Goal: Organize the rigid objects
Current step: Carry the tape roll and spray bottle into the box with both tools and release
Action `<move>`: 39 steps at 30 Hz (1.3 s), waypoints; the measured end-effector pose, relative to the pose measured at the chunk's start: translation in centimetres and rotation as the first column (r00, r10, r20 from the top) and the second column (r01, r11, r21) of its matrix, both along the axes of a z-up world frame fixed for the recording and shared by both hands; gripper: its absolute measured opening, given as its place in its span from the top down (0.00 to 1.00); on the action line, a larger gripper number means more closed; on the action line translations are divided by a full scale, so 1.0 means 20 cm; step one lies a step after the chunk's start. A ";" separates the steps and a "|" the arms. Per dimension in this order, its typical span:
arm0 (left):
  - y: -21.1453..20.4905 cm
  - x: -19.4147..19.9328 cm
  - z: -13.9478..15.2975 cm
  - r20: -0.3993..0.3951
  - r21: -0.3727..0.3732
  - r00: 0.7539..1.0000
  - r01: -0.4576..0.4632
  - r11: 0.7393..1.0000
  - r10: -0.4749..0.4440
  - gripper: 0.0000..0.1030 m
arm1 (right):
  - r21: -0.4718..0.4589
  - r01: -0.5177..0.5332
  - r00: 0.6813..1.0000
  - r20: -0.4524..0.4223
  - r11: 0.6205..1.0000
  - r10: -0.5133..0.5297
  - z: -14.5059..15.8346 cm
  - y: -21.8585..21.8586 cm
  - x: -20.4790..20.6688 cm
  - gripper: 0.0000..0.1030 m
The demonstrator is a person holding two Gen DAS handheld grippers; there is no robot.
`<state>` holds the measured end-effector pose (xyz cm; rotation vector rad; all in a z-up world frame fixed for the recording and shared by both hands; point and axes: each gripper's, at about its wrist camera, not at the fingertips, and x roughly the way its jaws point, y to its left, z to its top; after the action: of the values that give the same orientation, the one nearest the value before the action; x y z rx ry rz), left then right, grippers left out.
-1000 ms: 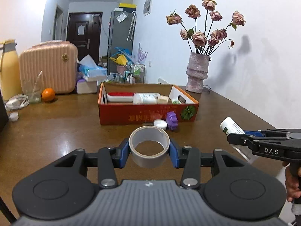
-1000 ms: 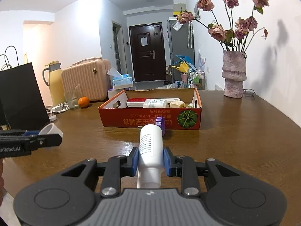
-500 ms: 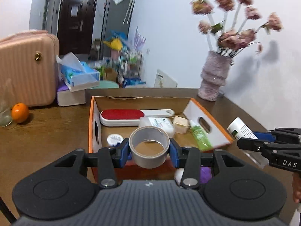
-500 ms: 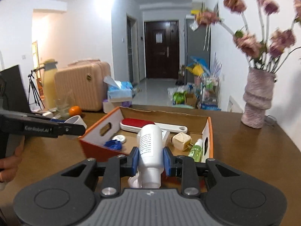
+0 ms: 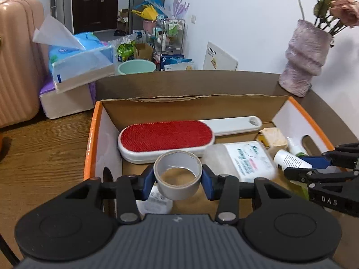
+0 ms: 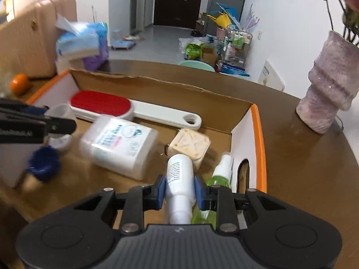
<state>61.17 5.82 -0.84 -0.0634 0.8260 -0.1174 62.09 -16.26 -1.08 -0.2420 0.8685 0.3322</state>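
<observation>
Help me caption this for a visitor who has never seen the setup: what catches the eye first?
Two loaded tongs over the open cardboard box: the left tongs clamp a grey tape roll above its near left part, and the right tongs clamp a white bottle near its right wall. Inside, the red-faced lint brush along the back wall stands out.

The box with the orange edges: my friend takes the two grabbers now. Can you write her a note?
Left gripper: shut on the grey roll of tape, above the near left part of the orange-rimmed cardboard box.
Right gripper: shut on the white plastic bottle, above the box's right end.
Already in the box: red lint brush with white handle, clear labelled tub, cream cube, green spray bottle, blue cap.
Left to do: lower and release both items.
</observation>
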 end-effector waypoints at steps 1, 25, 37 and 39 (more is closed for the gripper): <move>0.01 0.02 -0.02 -0.011 -0.003 1.000 0.003 1.000 -0.003 0.57 | -0.001 0.000 1.000 -0.006 1.000 0.000 -0.01 0.01 0.01 0.74; -0.01 -0.58 0.61 0.148 0.052 0.989 0.004 0.999 -0.011 0.31 | 0.050 -0.011 0.992 0.124 0.999 0.005 0.53 -0.10 -0.40 0.57; -0.08 -1.20 0.81 0.298 0.115 0.955 -0.053 0.992 0.016 0.26 | 0.067 -0.051 0.972 0.233 0.996 0.034 0.78 -0.14 -0.92 0.41; -0.08 -1.29 0.81 0.314 0.112 0.949 -0.061 0.992 0.023 0.25 | 0.085 -0.057 0.966 0.255 0.995 0.034 0.79 -0.14 -1.01 0.35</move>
<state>35.31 4.14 15.40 0.0508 0.5132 -0.0354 41.98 -19.13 14.74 -0.2141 0.5945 0.3740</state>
